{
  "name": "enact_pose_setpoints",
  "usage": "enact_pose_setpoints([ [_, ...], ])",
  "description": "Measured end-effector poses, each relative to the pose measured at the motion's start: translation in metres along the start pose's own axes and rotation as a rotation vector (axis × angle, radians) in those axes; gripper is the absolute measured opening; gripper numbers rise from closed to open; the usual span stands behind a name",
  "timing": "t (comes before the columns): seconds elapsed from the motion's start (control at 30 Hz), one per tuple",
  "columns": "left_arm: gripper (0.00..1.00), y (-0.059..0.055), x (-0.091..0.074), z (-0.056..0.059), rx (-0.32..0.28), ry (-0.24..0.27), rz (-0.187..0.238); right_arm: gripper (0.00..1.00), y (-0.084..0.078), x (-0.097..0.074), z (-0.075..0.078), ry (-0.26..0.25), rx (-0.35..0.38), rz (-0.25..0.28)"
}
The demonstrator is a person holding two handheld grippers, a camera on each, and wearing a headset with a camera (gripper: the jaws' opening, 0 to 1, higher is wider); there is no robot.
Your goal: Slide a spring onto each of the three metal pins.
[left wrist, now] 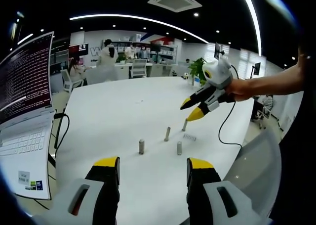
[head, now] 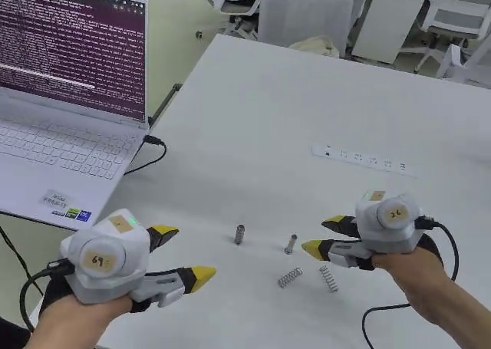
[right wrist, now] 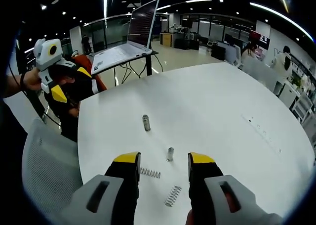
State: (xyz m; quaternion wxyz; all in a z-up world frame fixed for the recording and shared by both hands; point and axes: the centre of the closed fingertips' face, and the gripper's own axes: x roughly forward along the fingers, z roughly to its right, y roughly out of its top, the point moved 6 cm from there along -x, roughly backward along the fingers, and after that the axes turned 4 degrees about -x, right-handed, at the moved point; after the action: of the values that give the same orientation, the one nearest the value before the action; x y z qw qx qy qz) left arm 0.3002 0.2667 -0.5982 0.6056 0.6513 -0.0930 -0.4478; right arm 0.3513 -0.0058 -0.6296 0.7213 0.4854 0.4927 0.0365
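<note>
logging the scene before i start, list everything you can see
table: one, white, under everything
laptop: one, silver, left edge, screen on
power strip: one, white, right side of table
chairs: several, grey and white, beyond table
pins: two, grey metal, upright mid-table; the left one looks wrapped by a spring
loose springs: two, silver, lying flat near pins
left claw: white, yellow tips, open, near left
right claw: white, yellow tips, open, beside pins
</note>
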Motion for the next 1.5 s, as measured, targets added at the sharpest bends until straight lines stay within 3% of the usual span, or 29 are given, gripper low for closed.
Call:
enact_pose_setpoints([
  [0.9,0.50,0.012,0.009,0.011,0.015,-0.005,0.014,0.46,-0.055,-0.082,0.002,-0.122,0.149,0.078],
  [1.5,0.49,0.018,0.032,0.026,0.028,-0.040,0.002,0.50,-0.080,-0.111,0.002,-0.148,0.173,0.071],
])
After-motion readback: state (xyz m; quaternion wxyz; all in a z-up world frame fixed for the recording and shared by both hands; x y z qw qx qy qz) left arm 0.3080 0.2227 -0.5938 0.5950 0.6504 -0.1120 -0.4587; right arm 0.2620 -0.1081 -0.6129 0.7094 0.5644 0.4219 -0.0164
